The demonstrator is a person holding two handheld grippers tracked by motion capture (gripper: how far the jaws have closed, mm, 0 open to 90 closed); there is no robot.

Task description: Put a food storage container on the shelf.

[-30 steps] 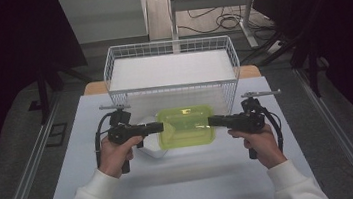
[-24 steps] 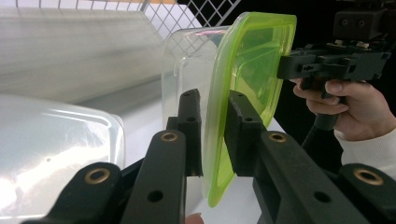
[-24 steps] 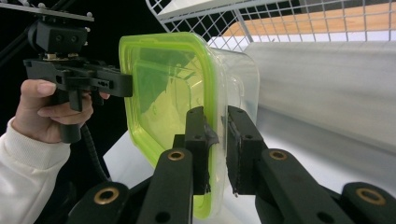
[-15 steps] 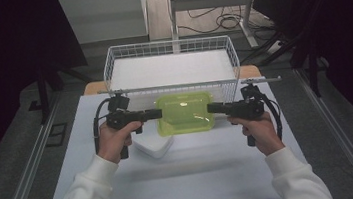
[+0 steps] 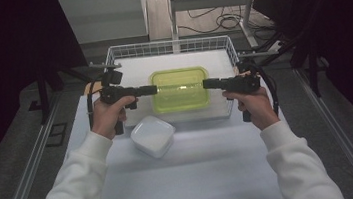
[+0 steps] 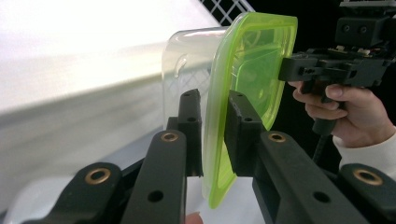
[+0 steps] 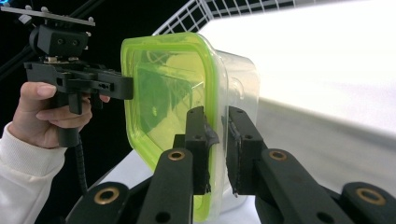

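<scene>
Each hand-held gripper, left point(image 5: 152, 89) and right point(image 5: 207, 83), holds green-lidded container point(image 5: 179, 89) above wire basket point(image 5: 168, 47)

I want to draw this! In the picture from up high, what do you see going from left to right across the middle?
Left hand → left gripper → green-lidded container → right gripper → right hand.

The green-lidded container point(image 6: 243, 79) ran off the bottom edge in the left gripper view, its rim partly hidden between the black jaws, while the bright surface behind it was a washed-out blur.
</scene>
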